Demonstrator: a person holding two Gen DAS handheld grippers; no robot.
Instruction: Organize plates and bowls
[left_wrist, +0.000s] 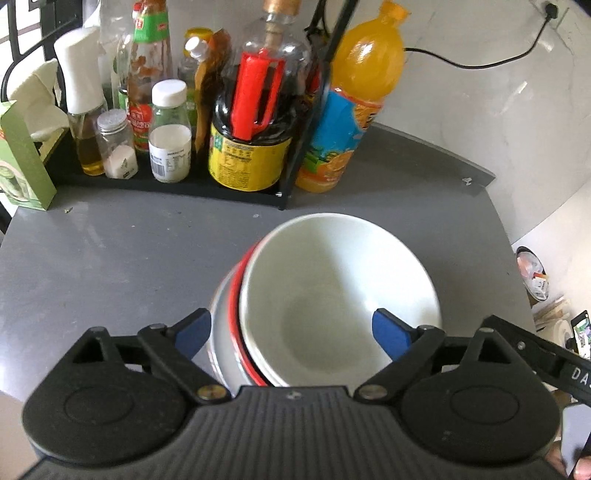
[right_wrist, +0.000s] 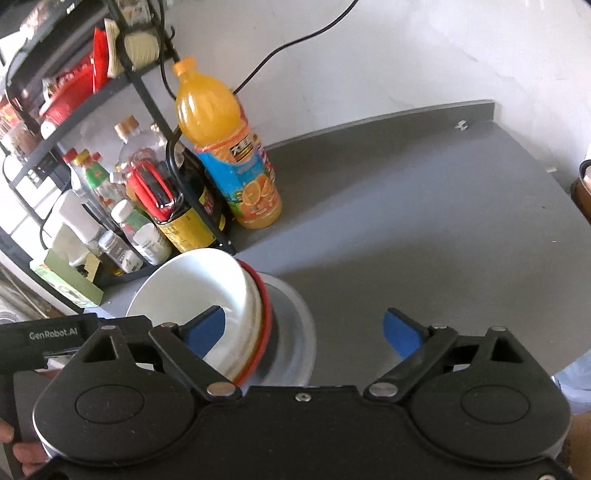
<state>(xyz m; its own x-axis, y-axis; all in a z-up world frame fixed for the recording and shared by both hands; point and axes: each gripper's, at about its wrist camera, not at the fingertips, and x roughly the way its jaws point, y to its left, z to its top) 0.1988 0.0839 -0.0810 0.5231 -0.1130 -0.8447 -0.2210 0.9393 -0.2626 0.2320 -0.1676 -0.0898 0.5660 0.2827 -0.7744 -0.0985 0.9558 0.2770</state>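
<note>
Grey counter (left_wrist: 110, 258) fills the middle of both views. Rack of bottles (left_wrist: 177, 110) stands upper left, an orange drink bottle (left_wrist: 354, 103) beside it. Stack of tilted white bowls (left_wrist: 332, 295), lower centre, lies between the wide-spread fingers of the left gripper (left_wrist: 291, 332). Right gripper (right_wrist: 304, 332) is spread wide, holding nothing.

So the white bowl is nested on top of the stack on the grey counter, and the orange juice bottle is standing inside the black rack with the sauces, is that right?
Not quite: the orange juice bottle stands on the grey counter just outside the black rack, beside its corner post, as the right wrist view shows. The white bowl is indeed nested on top of the stack.
</note>
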